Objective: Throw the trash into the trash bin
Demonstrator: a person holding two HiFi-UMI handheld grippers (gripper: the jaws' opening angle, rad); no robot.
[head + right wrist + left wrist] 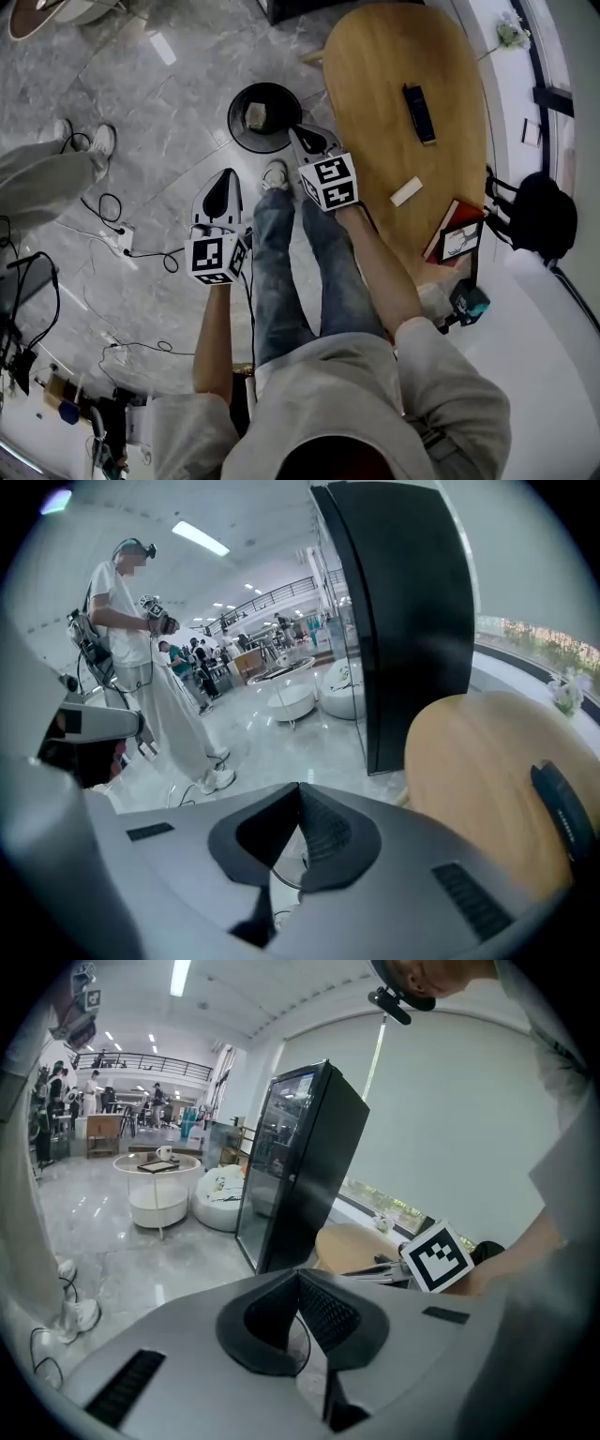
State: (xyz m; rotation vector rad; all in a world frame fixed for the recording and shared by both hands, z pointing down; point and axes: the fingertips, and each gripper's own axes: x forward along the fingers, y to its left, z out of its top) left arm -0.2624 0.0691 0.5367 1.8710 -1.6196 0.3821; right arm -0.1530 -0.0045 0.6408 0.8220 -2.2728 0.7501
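Left hand-held gripper (pixel 225 183) and right hand-held gripper (pixel 305 136) pressed together, empty; trash (pixel 255 115) inside bin (pixel 235 111).

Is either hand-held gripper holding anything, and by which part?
Nothing is held: the left hand-held gripper and the right hand-held gripper both have jaws closed together, with nothing between them.

Blk round bin (pixel 236 120), upright on floor, trash (pixel 255 115) inside

I note: head view steeply down on floor (pixel 169 103); gripper views look along jaws, all sharing wooden table (pixel 375 75).
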